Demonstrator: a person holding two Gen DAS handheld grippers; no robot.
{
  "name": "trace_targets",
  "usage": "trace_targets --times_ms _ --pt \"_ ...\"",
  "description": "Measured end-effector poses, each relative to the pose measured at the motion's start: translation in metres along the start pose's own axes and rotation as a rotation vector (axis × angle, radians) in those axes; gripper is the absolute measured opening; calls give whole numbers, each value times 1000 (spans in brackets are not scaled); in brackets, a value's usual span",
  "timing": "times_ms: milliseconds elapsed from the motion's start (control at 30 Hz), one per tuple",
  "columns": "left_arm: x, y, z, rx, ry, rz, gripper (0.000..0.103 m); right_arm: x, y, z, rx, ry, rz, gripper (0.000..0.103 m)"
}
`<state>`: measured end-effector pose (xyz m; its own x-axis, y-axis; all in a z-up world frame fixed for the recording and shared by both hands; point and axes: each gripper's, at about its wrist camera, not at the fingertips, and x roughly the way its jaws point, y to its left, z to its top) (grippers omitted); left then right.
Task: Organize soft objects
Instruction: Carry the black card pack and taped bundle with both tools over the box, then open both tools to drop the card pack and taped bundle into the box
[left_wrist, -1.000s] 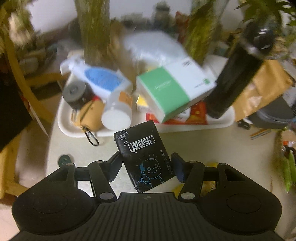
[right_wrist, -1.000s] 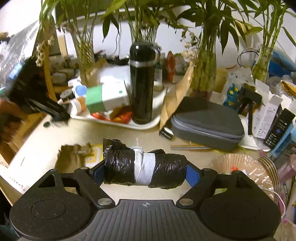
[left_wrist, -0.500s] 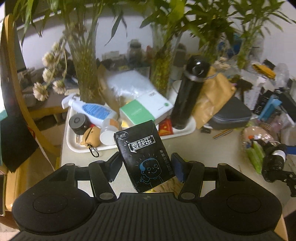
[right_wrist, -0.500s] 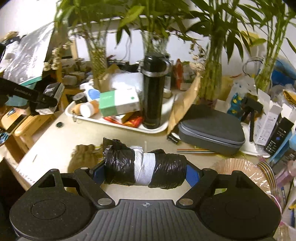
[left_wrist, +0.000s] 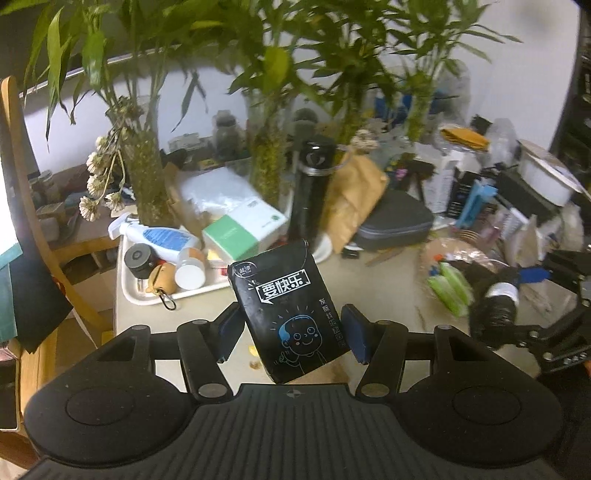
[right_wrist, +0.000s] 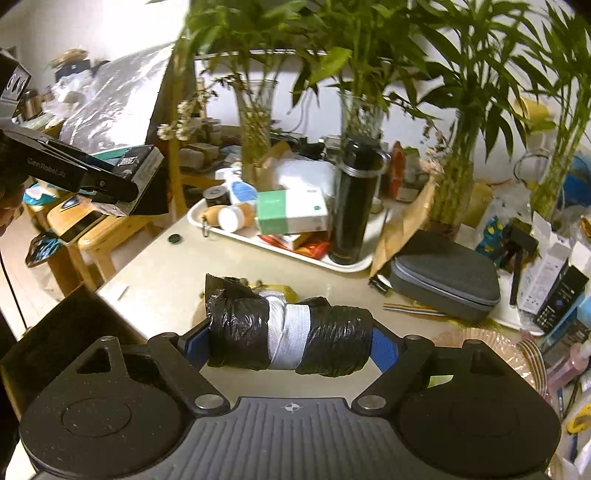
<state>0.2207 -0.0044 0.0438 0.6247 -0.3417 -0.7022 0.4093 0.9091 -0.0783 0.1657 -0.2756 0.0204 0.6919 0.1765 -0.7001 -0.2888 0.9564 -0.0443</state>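
Both claws loaded mid-carry above the worktop (right_wrist: 159, 258): left claw (left_wrist: 291, 334) clamps the black tissue pack (left_wrist: 290, 314), right claw (right_wrist: 291, 341) grips the black bag roll (right_wrist: 288, 336); next, I'd guess, pick a drop spot and release.

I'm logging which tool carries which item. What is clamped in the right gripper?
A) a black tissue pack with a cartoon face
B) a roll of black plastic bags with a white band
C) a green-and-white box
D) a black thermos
B: the right gripper pinches the roll of black plastic bags end to end between its blue pads.
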Motion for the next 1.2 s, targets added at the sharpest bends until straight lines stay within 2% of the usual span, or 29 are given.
trace_targets --times_ms 167,433,700,833,867,900,967,1033,1200 --pt "-25 -15 -12 21 -4 -39 57 -16 11 -4 -19 -16 14 85" --pt "-47 -37 -35 48 35 -92 57 -34 24 -10 -38 -24 36 85" --pt "-47 -63 -63 107 107 -193 57 -45 32 -17 -37 -28 44 85" --pt "-46 -73 -77 142 116 -255 59 -50 35 -21 -44 -29 49 85" --pt "-46 -74 -80 147 111 -263 61 -51 36 -22 -45 -29 50 85" --pt "-46 -75 -83 147 100 -267 70 -52 36 -23 -46 -29 51 85" --pt "-47 -76 -90 133 79 -281 80 -54 37 -25 -46 -30 52 85" --pt "-50 -75 -94 113 62 -289 80 -55 37 -26 -45 -29 51 85" --pt "-56 -73 -99 91 30 -235 81 -56 38 -30 -38 -28 53 85"
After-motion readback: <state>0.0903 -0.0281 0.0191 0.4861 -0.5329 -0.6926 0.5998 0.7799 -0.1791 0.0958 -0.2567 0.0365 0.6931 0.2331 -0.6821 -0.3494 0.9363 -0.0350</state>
